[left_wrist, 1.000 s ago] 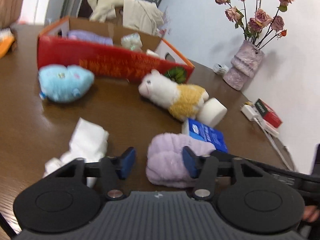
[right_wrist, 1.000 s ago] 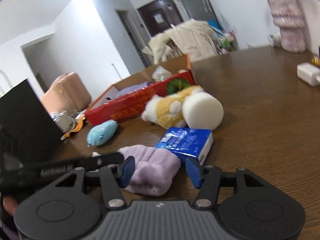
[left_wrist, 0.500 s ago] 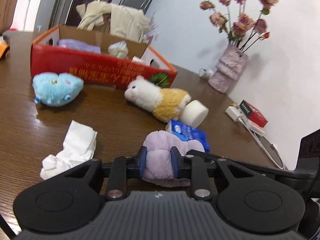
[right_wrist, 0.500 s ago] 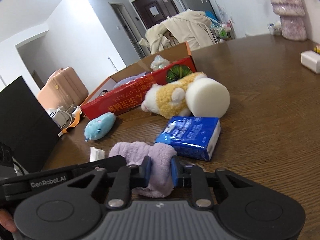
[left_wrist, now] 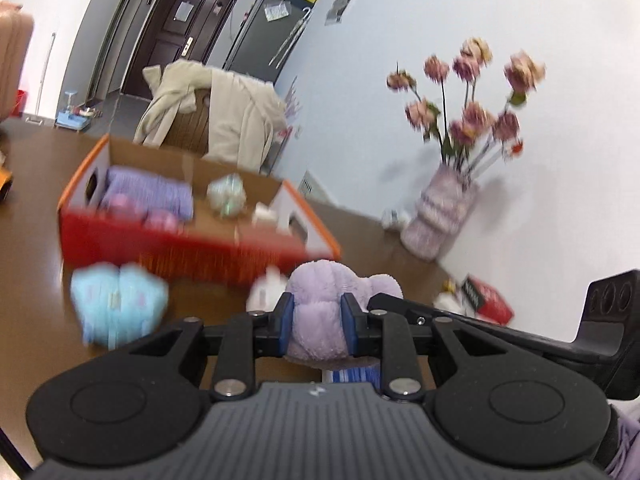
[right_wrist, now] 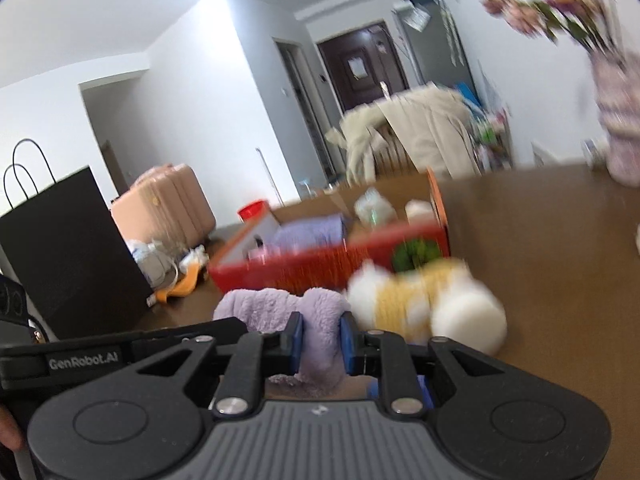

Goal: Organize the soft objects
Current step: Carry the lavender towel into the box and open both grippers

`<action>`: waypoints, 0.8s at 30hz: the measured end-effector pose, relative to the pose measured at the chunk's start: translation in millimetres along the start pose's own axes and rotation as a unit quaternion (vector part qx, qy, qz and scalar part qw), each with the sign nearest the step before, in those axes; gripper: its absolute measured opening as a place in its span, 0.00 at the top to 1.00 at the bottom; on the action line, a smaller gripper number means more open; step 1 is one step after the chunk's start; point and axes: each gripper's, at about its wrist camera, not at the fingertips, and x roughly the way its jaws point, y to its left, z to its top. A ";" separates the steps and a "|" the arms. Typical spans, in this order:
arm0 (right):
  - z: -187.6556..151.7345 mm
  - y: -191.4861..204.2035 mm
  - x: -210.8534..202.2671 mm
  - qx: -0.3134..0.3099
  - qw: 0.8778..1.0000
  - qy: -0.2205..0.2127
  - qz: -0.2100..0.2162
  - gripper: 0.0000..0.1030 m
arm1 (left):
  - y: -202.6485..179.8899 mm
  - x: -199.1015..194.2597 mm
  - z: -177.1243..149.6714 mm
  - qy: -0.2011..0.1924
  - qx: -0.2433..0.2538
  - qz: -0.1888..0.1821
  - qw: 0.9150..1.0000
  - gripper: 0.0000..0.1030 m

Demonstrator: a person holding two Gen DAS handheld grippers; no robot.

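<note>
A fluffy lilac cloth (left_wrist: 320,312) hangs lifted off the brown table, pinched from both sides. My left gripper (left_wrist: 316,326) is shut on one part of it, and my right gripper (right_wrist: 320,344) is shut on another part of the lilac cloth (right_wrist: 276,308). Behind it stands an open red cardboard box (left_wrist: 168,244) holding a purple cloth and small soft items; the red box (right_wrist: 320,268) shows in both views. A blue plush toy (left_wrist: 120,304) lies at the left. A white and yellow plush alpaca (right_wrist: 412,296) lies beside a white foam roll (right_wrist: 468,324).
A blue tissue pack (left_wrist: 352,376) lies under the lifted cloth. A vase of pink flowers (left_wrist: 440,216) stands at the wall on the right, with a red packet (left_wrist: 488,300) near it. A black paper bag (right_wrist: 68,248) stands at the table's left. A chair draped in a beige coat (left_wrist: 216,120) is behind the box.
Both grippers closed on the lilac cloth and lifted it off the table. The views tilted upward, and the box now appears lower and closer.
</note>
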 end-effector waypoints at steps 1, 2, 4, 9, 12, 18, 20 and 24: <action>12.8 -0.6 6.7 -0.006 1.000 -0.005 0.004 0.82 | 3.8 9.4 14.2 -0.001 -0.004 -0.002 1.000 0.75; 26.2 -2.2 14.7 -0.010 1.000 -0.009 0.007 0.82 | 8.0 20.5 28.7 0.000 -0.010 -0.002 1.000 0.75; 54.8 -9.1 35.5 -0.017 1.000 -0.014 0.012 0.82 | 15.6 45.4 56.9 0.001 -0.009 -0.004 1.000 0.75; 119.6 -36.2 109.2 -0.030 1.000 0.003 -0.007 0.82 | 44.6 132.1 110.4 0.024 -0.005 -0.001 1.000 0.74; 143.7 -50.8 168.7 -0.050 0.998 0.033 -0.037 0.82 | 73.0 186.9 123.8 0.050 -0.048 0.016 0.997 0.75; 152.1 -75.6 267.1 -0.095 0.984 0.105 -0.108 0.82 | 99.5 251.4 110.0 0.108 -0.087 0.055 0.989 0.73; 148.9 -76.6 282.1 -0.110 0.977 0.130 -0.126 0.81 | 99.5 253.6 103.9 0.103 -0.069 0.068 0.990 0.68; 135.9 -73.3 292.9 -0.149 0.966 0.151 -0.145 0.82 | 98.6 244.6 103.2 0.092 -0.054 0.068 0.992 0.58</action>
